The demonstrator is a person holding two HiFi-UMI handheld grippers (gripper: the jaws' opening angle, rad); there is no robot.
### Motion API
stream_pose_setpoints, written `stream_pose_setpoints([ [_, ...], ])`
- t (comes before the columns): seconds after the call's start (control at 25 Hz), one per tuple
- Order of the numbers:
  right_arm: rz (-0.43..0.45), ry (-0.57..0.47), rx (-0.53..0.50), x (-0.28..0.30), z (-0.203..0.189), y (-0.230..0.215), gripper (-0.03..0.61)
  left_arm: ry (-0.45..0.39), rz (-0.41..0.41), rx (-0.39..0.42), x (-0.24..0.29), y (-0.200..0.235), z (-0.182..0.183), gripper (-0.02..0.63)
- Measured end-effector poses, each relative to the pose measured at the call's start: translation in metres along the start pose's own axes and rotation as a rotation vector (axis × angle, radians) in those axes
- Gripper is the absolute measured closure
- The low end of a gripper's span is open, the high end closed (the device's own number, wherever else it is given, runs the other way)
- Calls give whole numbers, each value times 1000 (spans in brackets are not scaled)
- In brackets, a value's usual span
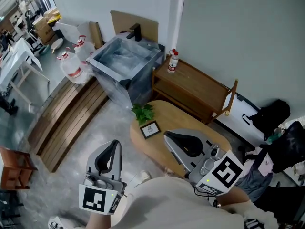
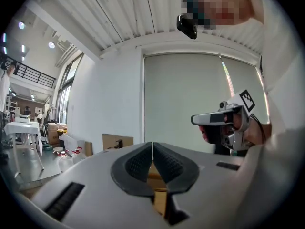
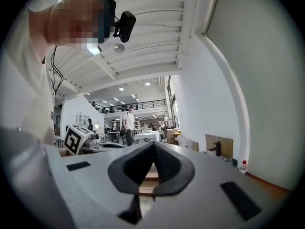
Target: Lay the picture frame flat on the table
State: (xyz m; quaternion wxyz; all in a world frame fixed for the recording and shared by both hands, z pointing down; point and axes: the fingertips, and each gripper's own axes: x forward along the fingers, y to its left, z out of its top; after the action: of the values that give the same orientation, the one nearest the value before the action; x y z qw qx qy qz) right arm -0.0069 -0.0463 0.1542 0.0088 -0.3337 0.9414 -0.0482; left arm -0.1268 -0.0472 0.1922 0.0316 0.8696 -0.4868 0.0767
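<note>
A small dark picture frame (image 1: 149, 129) with a white mat sits near the far left edge of the light wooden table (image 1: 171, 116), beside a green plant sprig (image 1: 143, 112). Whether it stands propped or lies flat I cannot tell. My right gripper (image 1: 167, 136) hovers over the table just right of the frame, jaws pressed together and holding nothing. My left gripper (image 1: 115, 142) hangs over the floor to the left of the table, also shut and holding nothing. In the left gripper view (image 2: 152, 149) and the right gripper view (image 3: 153, 149) the pads meet, and both cameras point up and away from the frame.
A wooden bench (image 1: 200, 89) with a bottle (image 1: 173, 61) stands behind the table. A plastic-wrapped sink cabinet (image 1: 125, 61), water jugs (image 1: 71, 67) and wooden planks (image 1: 66, 118) lie to the left. A black bag (image 1: 271, 116) sits at the right.
</note>
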Motion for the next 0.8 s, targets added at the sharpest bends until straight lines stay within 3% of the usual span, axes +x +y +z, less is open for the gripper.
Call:
stream_pose_setpoints([
  [0.8,-42,22,-15,1,-11,0,583,-1,-1,-2,-12,-4,-1,604],
])
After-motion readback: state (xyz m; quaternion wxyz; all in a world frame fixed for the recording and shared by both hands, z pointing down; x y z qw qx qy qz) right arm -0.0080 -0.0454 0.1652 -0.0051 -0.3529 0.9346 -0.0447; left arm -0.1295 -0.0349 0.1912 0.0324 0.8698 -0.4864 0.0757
